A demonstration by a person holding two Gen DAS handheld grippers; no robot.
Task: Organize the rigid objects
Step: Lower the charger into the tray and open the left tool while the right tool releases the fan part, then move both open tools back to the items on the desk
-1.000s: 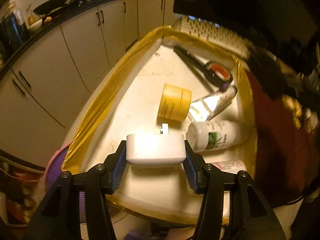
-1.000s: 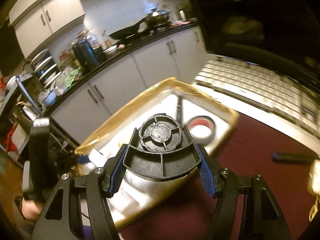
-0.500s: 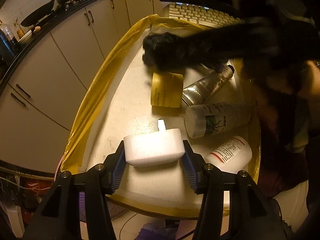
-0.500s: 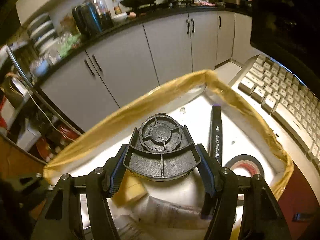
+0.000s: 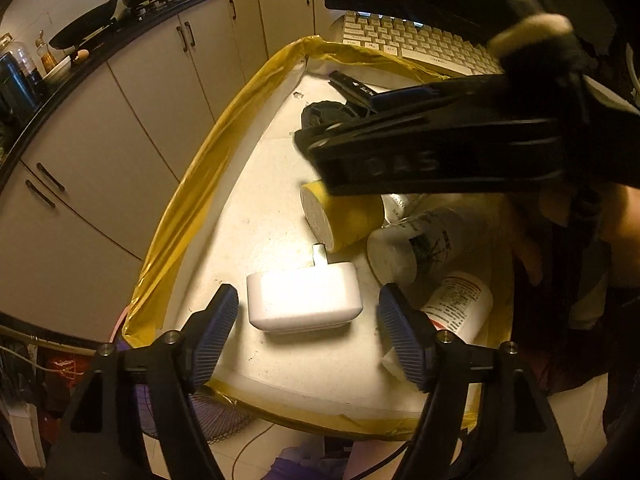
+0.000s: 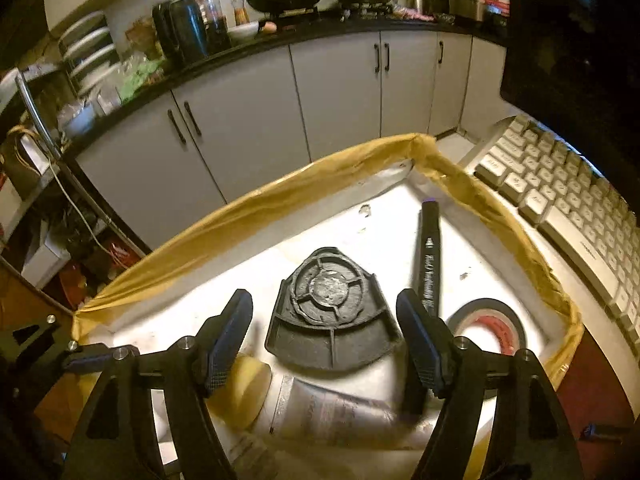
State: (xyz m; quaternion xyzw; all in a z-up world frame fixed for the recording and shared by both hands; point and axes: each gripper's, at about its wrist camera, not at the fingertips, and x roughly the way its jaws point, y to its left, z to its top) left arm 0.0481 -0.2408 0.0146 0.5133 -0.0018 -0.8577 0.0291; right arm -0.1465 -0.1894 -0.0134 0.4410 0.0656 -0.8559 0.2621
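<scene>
A white plug adapter [image 5: 303, 299] lies on the floor of a white box [image 5: 264, 184] rimmed with yellow tape. My left gripper [image 5: 308, 334] straddles it with its jaws opening, both pads clear of its sides. A black fan-shaped plastic part [image 6: 331, 314] rests farther back in the same box [image 6: 384, 220]. My right gripper [image 6: 325, 340] hangs over it, jaws opening too, pads off the part. In the left wrist view the right gripper's body crosses above the part [image 5: 328, 114].
Also in the box: a black marker [image 6: 428, 264], a roll of dark tape [image 6: 490, 326], a yellow jar [image 5: 340, 216], a silver tube [image 6: 340, 414] and two white bottles [image 5: 416, 244] [image 5: 456, 306]. A white keyboard [image 6: 568, 208] lies beside the box. Kitchen cabinets stand behind.
Both grippers have let go: the adapter and the black part now lie on the box floor between spread fingers. The right gripper came down into the box from the right.
</scene>
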